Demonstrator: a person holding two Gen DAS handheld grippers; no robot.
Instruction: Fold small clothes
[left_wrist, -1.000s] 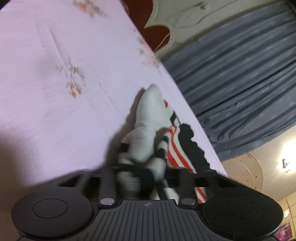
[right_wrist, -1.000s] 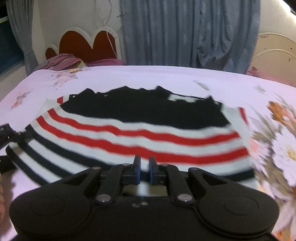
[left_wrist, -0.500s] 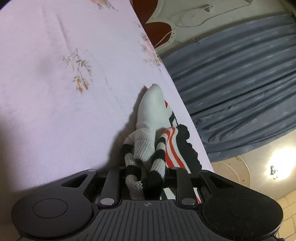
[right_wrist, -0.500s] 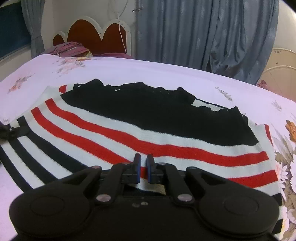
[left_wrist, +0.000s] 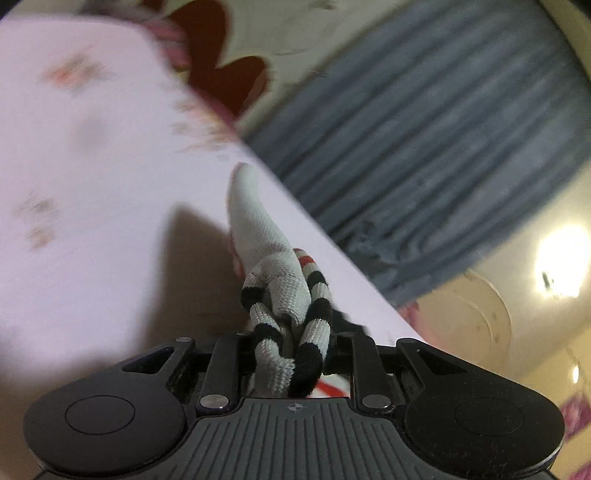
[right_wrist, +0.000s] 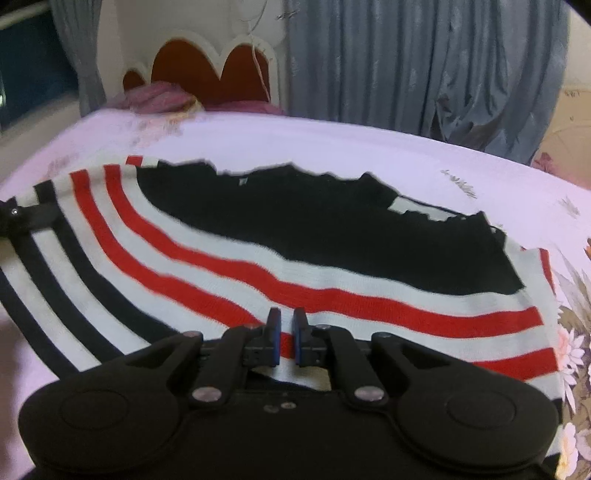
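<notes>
Left gripper (left_wrist: 291, 354) clamped a bunched corner of the striped sweater (right_wrist: 295, 266), lifting it off the floral bed (right_wrist: 369, 147), while the right gripper (right_wrist: 286, 334), jaws nearly together, pinched the near hem; the garment otherwise lay spread flat before grey curtains (right_wrist: 424, 62).

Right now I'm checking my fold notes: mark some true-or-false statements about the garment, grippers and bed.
1. The left gripper is shut on a bunched part of the striped garment. True.
2. The garment has green stripes. False: red and black on white.
3. The right gripper has its jaws wide open. False: nearly together at the garment's near edge.
4. The garment lies on a floral bedsheet. True.
5. The curtains are yellow. False: grey-blue.
</notes>
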